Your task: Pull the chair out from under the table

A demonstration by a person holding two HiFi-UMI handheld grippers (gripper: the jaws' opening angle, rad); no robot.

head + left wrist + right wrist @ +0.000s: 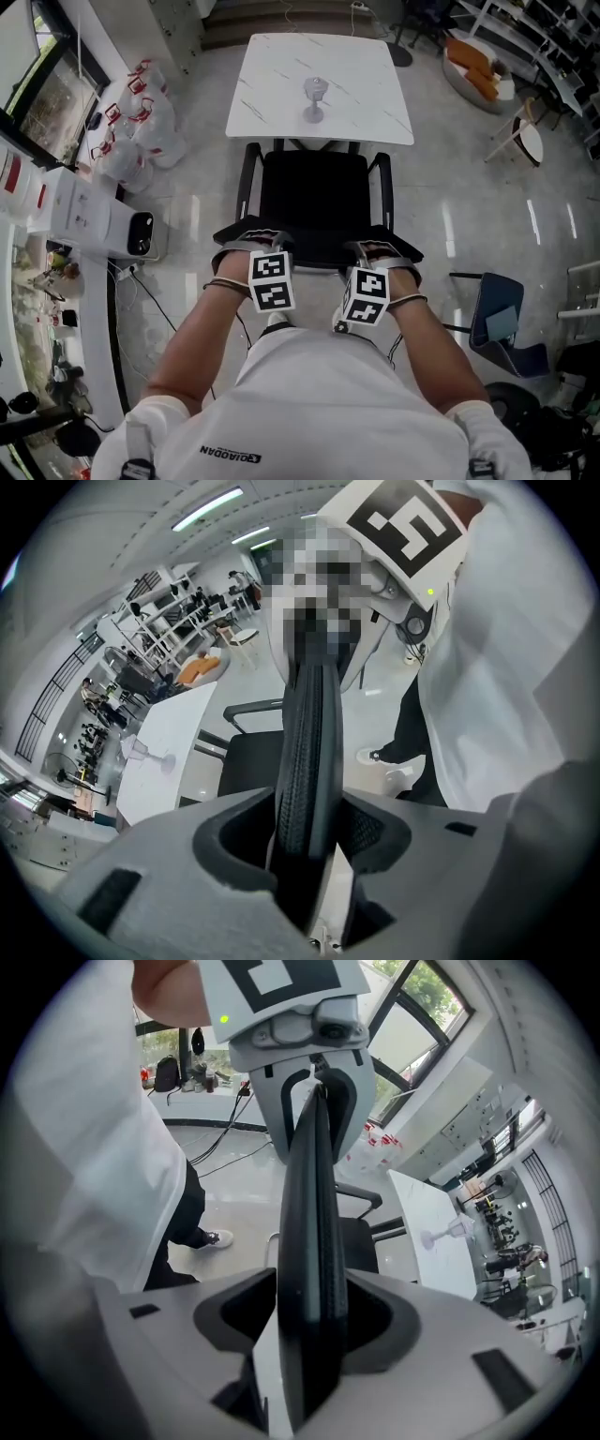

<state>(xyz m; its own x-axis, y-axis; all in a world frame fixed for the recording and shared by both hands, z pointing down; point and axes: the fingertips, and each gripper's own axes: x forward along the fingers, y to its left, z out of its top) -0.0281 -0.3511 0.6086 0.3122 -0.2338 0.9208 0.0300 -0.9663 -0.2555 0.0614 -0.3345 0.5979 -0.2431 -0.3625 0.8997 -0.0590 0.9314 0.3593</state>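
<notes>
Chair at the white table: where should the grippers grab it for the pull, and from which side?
Grip the top edge of the backrest, coming down from above on the side away from the table. It is a thin upright panel that fits between jaws, nearest the person. The left gripper and right gripper straddle it, jaws open.

**An open-plan office or lab space**

A large room is indicated by a glossy floor (450, 187), ceiling strip lights (208, 508) and tall windows (412, 1007). A black office chair (314, 192) is set at a white worktop (281, 84). Metal shelving racks (155, 611) and an orange lounge seat (473, 61) are seen beyond.
</notes>
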